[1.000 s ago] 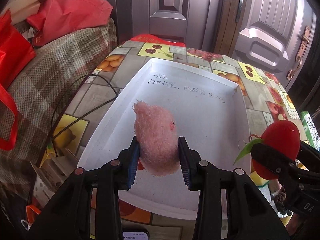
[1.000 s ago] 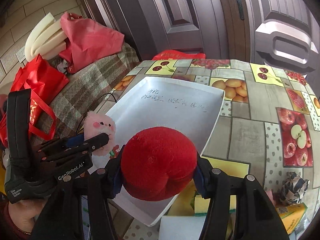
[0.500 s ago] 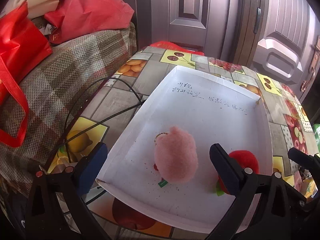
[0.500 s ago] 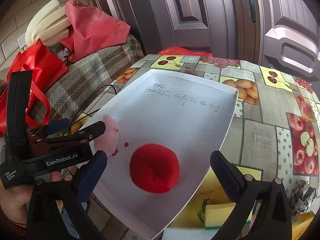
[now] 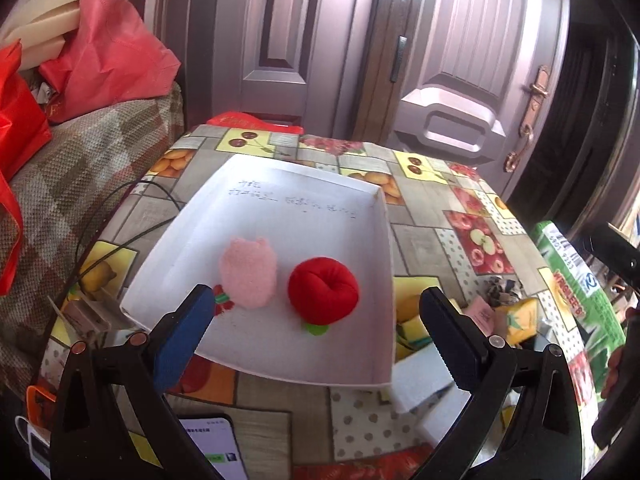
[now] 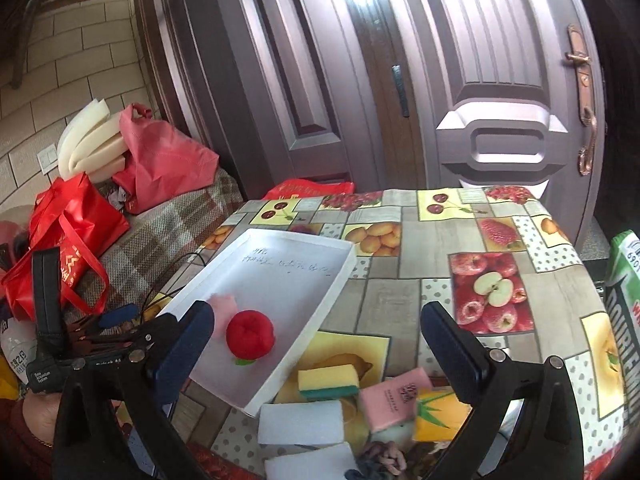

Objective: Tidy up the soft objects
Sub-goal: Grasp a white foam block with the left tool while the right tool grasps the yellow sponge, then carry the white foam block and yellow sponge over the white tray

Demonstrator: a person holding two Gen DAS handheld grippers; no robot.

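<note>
Toys are lying side by side in the white tray point(image 5: 384, 240) at frame centre: pink plush point(image 5: 248, 276) touching red plush apple point(image 5: 323, 291); left gripper point(image 5: 316, 328) and right gripper point(image 6: 316, 340) are gaping wide, holding nothing

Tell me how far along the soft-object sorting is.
Done: the fluffy pink plush toy and red plush apple lie in the white cardboard tray. In hand: nothing; left gripper and right gripper are open. Left: yellow-green sponge, white foam blocks, pink pack.
</note>
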